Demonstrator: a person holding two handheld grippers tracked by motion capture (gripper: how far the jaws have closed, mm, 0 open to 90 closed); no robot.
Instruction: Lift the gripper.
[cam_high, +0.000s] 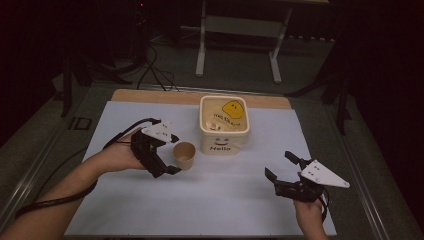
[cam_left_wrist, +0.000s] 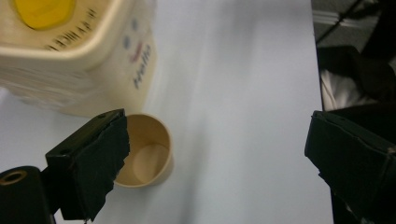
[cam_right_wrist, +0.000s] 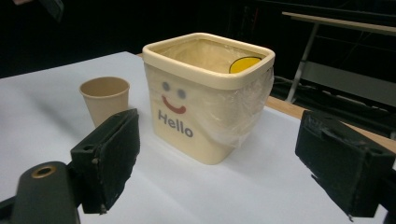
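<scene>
A brown paper cup (cam_high: 184, 155) stands upright and empty on the white sheet, just left of a cream bin (cam_high: 222, 142) marked "Hello" with a smiley face. The bin has a clear plastic liner, and a yellow piece (cam_high: 233, 110) lies inside it. My left gripper (cam_high: 174, 154) is open, its tips close beside the cup. In the left gripper view, the cup (cam_left_wrist: 144, 151) sits by the left jaw, partly behind it, under the bin (cam_left_wrist: 93, 79). My right gripper (cam_high: 281, 166) is open and empty at the front right. It faces the bin (cam_right_wrist: 187, 135) and the cup (cam_right_wrist: 105, 98).
The white sheet (cam_high: 225, 200) covers most of the table, with a wooden strip (cam_high: 150, 95) bare at the back. Beyond the table, a metal stand (cam_high: 237, 25) and cables (cam_high: 155, 75) are on the dark floor.
</scene>
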